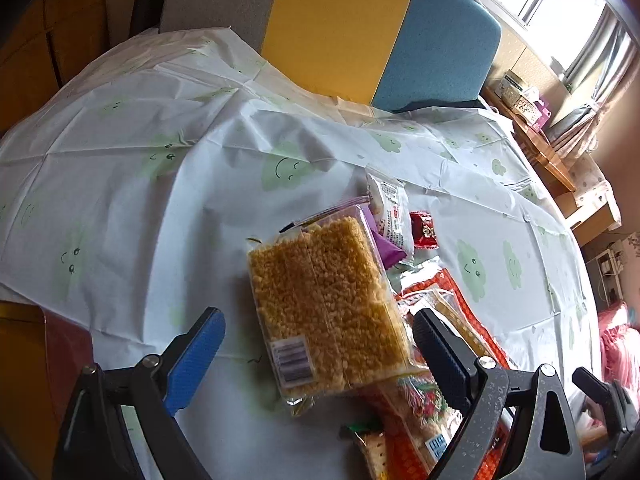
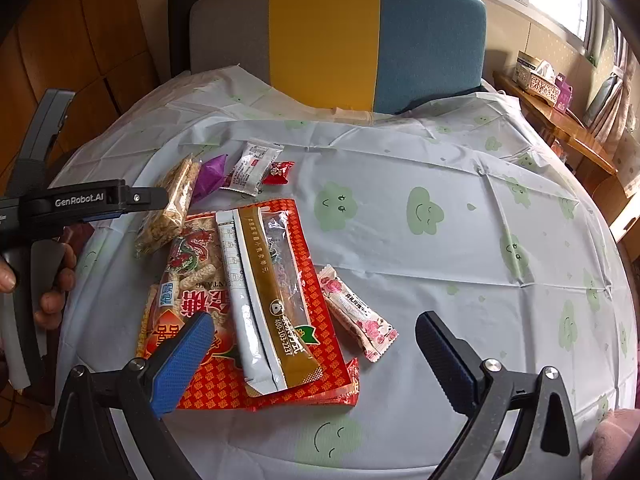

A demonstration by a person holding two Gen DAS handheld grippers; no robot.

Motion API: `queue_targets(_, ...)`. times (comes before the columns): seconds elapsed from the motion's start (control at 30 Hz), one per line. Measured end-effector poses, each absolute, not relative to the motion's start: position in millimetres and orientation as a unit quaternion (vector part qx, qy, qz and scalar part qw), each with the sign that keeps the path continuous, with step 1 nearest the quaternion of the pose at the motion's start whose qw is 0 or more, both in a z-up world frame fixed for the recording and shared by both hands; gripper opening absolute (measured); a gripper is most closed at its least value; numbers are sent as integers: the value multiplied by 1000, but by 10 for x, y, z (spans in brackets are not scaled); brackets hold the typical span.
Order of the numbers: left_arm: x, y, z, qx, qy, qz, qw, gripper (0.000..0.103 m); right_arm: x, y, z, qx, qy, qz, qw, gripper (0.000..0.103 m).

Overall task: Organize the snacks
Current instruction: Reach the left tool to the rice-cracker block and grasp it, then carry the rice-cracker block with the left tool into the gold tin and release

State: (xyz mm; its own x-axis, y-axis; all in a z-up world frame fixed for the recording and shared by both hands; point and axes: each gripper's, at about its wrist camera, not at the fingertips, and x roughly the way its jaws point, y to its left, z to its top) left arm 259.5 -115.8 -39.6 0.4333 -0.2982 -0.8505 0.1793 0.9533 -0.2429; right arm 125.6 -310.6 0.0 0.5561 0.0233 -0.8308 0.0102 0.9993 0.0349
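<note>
Snacks lie on a round table under a pale cloth with green smiley clouds [image 2: 420, 208]. My left gripper [image 1: 320, 344] is open, its jaws on either side of a clear pack of golden puffed-rice bars [image 1: 324, 304] without gripping it; the same pack shows in the right wrist view [image 2: 168, 204]. My right gripper [image 2: 316, 344] is open above a red patterned bag [image 2: 312, 288] bearing a brown and a grey sachet [image 2: 276, 292]. A pink floral bar [image 2: 358, 314] lies right of it. A purple packet [image 2: 212, 174], a white packet [image 2: 252, 166] and a red candy [image 2: 278, 172] lie farther back.
A chair with grey, yellow and blue back [image 2: 340, 36] stands at the table's far side. A wooden sideboard with boxes [image 2: 548, 92] runs under the window at the right. The left gripper's body [image 2: 80, 204] and the hand holding it show at the left.
</note>
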Motion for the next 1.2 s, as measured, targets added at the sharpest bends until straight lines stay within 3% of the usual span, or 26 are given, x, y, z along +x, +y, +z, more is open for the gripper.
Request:
queue_targets(0.17, 2729, -1198, -537, -67, 531, -142, 832, 95, 1276, -3135, 3, 26, 470, 4, 882, 102)
queue_targets(0.3, 2719, -1225, -544, -70, 531, -156, 830, 81, 1299, -3182, 4, 38, 472, 2, 881, 102)
queue_targets(0.53, 2490, -1059, -471, -86, 523, -151, 835, 77, 1325, -3191, -52, 44, 481, 5, 875, 95)
queue_targets(0.73, 2050, -924, -368, -61, 513, -146, 844, 77, 1334, -3163, -127, 53, 493, 24, 868, 78)
queue_targets(0.83, 1791, -884, -320, -42, 506, -147, 849, 77, 1342, -3143, -154, 67, 498, 42, 863, 63)
queue_targets(1.1, 1262, -894, -451, -12, 524, -160, 837, 77, 1554, -2916, -234, 50, 506, 81, 857, 63)
queue_targets(1.2, 1183, -913, -562, 0, 527, -151, 836, 77, 1608, -2862, -363, 33, 517, 82, 851, 48)
